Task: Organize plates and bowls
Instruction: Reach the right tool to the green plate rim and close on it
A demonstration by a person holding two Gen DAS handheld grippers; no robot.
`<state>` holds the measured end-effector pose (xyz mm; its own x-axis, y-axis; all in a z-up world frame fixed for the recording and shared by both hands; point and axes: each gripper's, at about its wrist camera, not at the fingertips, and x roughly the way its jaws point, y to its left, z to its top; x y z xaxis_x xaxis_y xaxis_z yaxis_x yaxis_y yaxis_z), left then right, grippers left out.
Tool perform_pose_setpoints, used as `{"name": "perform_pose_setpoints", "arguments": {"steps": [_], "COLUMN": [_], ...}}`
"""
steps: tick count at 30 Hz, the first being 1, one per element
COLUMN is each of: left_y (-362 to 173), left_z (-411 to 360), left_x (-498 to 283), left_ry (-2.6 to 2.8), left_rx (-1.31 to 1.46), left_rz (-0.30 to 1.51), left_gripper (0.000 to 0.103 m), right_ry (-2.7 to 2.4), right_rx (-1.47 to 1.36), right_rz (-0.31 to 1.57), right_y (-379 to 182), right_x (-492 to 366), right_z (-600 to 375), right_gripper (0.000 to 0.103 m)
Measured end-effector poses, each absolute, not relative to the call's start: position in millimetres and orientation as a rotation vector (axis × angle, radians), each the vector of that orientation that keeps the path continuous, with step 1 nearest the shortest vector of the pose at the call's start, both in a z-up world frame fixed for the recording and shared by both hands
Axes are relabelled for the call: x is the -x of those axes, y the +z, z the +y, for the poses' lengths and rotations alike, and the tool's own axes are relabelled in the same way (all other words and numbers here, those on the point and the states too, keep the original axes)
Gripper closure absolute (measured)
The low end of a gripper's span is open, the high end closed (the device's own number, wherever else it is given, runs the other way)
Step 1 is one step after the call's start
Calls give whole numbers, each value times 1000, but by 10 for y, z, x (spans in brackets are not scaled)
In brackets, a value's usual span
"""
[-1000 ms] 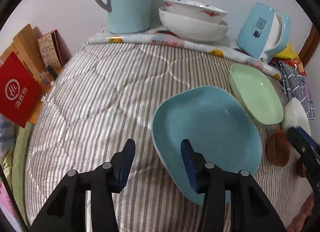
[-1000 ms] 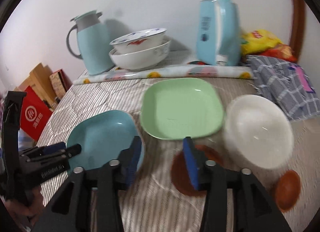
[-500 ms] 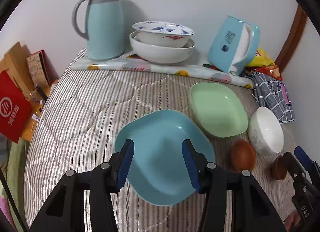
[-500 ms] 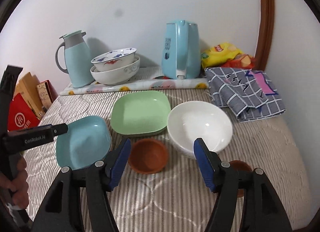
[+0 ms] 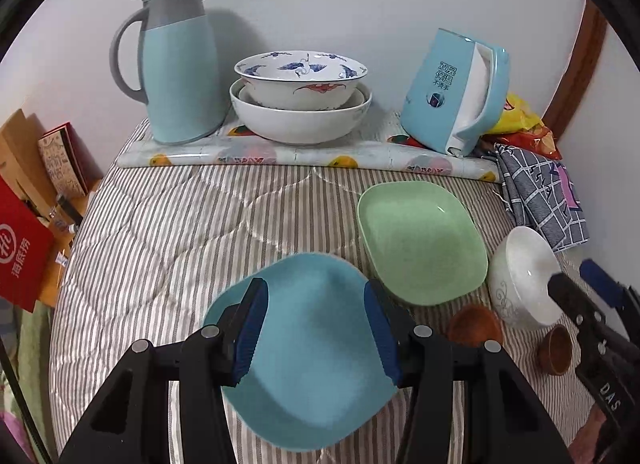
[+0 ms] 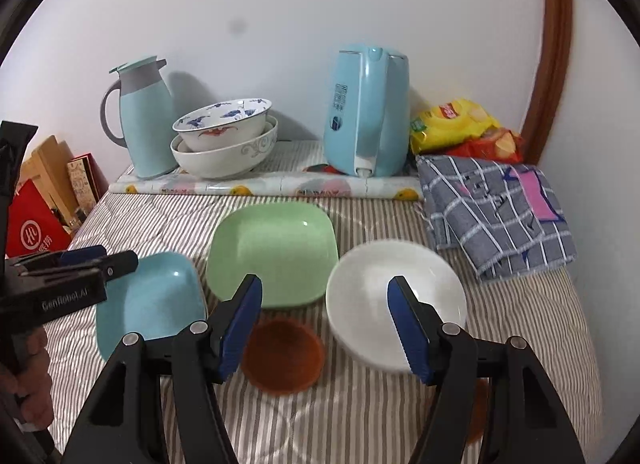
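Observation:
A blue square plate (image 5: 312,348) lies on the striped bed cover, right under my open, empty left gripper (image 5: 316,328); it also shows in the right wrist view (image 6: 152,304). A green square plate (image 5: 420,240) (image 6: 274,252) lies behind it to the right. A white bowl (image 5: 524,284) (image 6: 384,300) and a brown bowl (image 5: 474,330) (image 6: 282,360) stand near the front. A smaller brown cup (image 5: 554,348) sits at the right. My right gripper (image 6: 324,324) is open and empty, held above the brown bowl and the white bowl.
Two stacked patterned bowls (image 5: 300,104) (image 6: 224,144), a blue thermos jug (image 5: 176,64) and a blue kettle (image 5: 456,92) stand along the back wall. A checked cloth (image 6: 496,212) and snack bags (image 6: 460,128) lie at the right. Boxes (image 5: 24,224) stand beside the bed's left edge.
Both grippers have pulled back and risen, so more of the bed shows. My left gripper now sits centred over the blue plate. My right gripper has opened wider.

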<state>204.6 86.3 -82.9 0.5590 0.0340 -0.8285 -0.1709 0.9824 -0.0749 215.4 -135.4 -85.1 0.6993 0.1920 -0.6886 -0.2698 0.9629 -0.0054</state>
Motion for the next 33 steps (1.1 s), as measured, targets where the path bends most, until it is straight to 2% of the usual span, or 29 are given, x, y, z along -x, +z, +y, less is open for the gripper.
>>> {"name": "perform_pose_setpoints", "arguments": {"steps": [3, 14, 17, 33], "left_y": [-852, -1039, -1112, -1487], "left_z": [869, 879, 889, 824], "left_x": [-2146, -2556, -2633, -3037], "left_ry": [110, 69, 65, 32], "left_rx": [160, 199, 207, 231], "left_rz": [966, 998, 1010, 1078], "left_gripper": [55, 55, 55, 55], "right_ry": [262, 272, 277, 252], "right_rx": [139, 196, 208, 293], "right_rz": [755, 798, 824, 930], "right_y": [-843, -988, -1059, -1481], "right_x": [-2315, -2867, -2989, -3458], "right_z": [-1294, -1131, -1094, -869], "right_gripper": [44, 50, 57, 59]}}
